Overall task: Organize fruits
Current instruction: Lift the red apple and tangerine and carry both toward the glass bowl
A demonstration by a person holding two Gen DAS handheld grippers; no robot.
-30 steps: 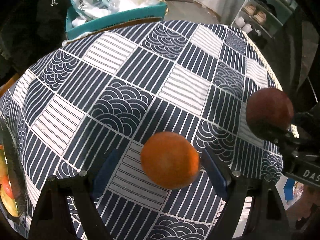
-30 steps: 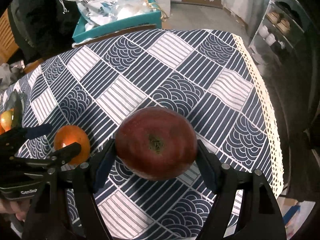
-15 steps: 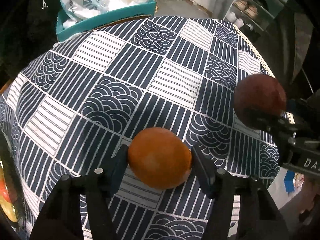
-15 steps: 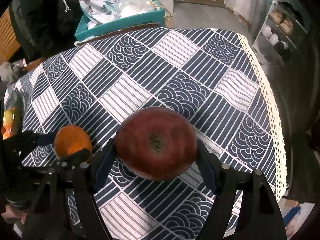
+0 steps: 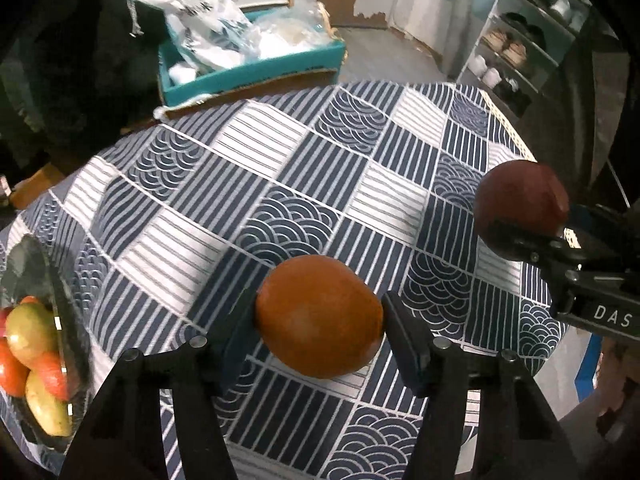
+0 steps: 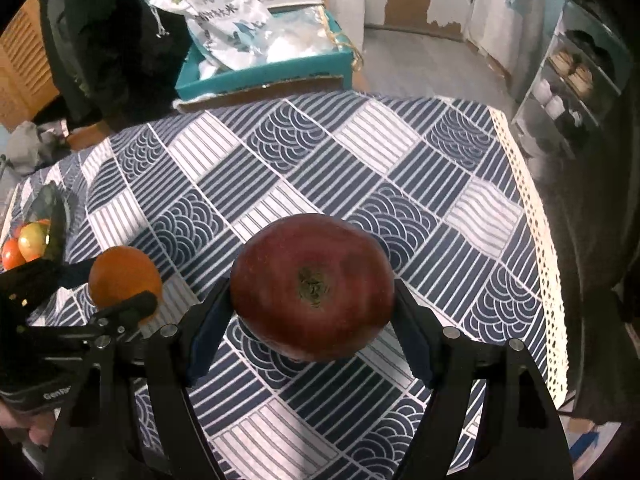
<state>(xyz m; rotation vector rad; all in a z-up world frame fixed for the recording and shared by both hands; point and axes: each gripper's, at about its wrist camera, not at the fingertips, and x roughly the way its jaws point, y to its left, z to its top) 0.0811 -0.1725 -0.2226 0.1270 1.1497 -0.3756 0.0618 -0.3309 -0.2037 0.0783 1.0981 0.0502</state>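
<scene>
My left gripper (image 5: 318, 320) is shut on an orange (image 5: 319, 316), held just above the patterned tablecloth (image 5: 280, 184). To its right, my right gripper (image 6: 312, 312) is shut on a dark red apple (image 6: 312, 286), stem end facing the camera, also off the cloth. The apple (image 5: 520, 200) shows at the right of the left wrist view, and the orange (image 6: 124, 274) at the left of the right wrist view. A dark bowl (image 5: 60, 344) at the table's left edge holds several red and yellow-green fruits (image 5: 30, 334).
A teal box (image 5: 256, 68) stuffed with plastic bags stands beyond the table's far edge. The tablecloth's lace edge (image 6: 540, 232) marks the right side. A shelf with shoes (image 6: 568, 80) stands at the far right.
The left gripper closed its jaws on the orange and lifted it off the cloth. Both grippers rose a little, the right one still holding the apple, and the fruit bowl came into view.
</scene>
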